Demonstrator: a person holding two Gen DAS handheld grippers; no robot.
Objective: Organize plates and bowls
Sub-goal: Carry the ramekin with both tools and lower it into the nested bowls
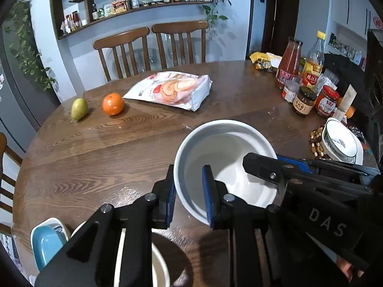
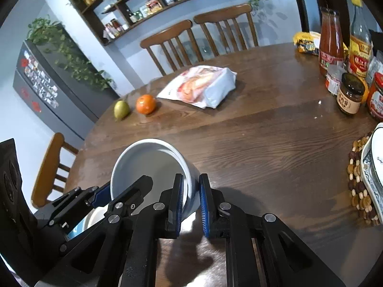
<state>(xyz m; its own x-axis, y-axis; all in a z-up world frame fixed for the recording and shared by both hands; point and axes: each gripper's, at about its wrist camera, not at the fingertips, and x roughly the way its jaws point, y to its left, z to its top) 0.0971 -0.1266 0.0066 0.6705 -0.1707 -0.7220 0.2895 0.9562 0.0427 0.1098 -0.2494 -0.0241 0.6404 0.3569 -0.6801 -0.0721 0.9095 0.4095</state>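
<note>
A white bowl (image 1: 225, 157) is held tilted above the wooden table (image 1: 95, 143). My left gripper (image 1: 190, 191) is shut on its near-left rim, one finger outside and one inside. My right gripper (image 2: 191, 196) is shut on the opposite rim of the same bowl (image 2: 148, 165); it shows in the left wrist view (image 1: 275, 169) reaching in from the right. A white dish (image 1: 158, 263) lies below the left gripper. A blue dish on a white plate (image 1: 45, 241) sits at the near left. A patterned bowl on a plate (image 1: 340, 141) rests at the right.
A pear (image 1: 79, 108), an orange (image 1: 113, 104) and a food bag (image 1: 172, 88) lie mid-table. Sauce bottles and jars (image 1: 306, 88) crowd the right side beside a beaded trivet (image 2: 359, 179). Two chairs (image 1: 153, 47) stand behind the table, one chair (image 2: 50, 167) at the left.
</note>
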